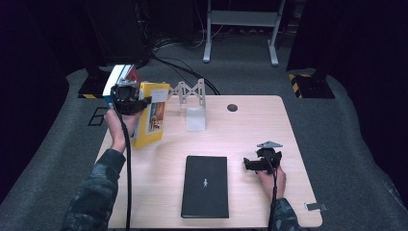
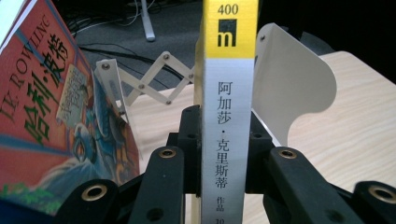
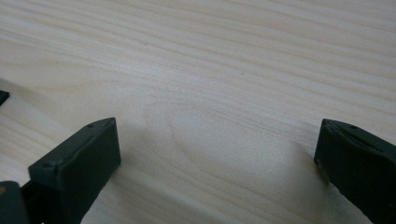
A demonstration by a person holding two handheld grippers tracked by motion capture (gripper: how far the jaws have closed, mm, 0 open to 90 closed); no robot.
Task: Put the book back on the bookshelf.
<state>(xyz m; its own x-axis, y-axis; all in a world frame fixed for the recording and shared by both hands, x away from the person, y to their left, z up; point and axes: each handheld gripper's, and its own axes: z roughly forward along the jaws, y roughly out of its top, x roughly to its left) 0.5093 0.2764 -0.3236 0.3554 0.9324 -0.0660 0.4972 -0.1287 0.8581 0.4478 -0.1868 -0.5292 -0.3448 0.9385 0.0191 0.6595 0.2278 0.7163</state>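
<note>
Pale wood table, dark carpeted room, left claw gripping yellow book, right claw open.

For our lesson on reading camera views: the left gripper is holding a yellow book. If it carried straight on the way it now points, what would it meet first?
Probably the white bookend: in the left gripper view it stands just behind the yellow book clamped in the left gripper. Depth is hard to judge.

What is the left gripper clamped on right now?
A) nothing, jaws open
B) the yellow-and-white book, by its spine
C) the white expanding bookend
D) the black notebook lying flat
B: in the left gripper view the left gripper has both jaws pressed on the spine of the yellow-and-white book, held upright above the table.
</note>
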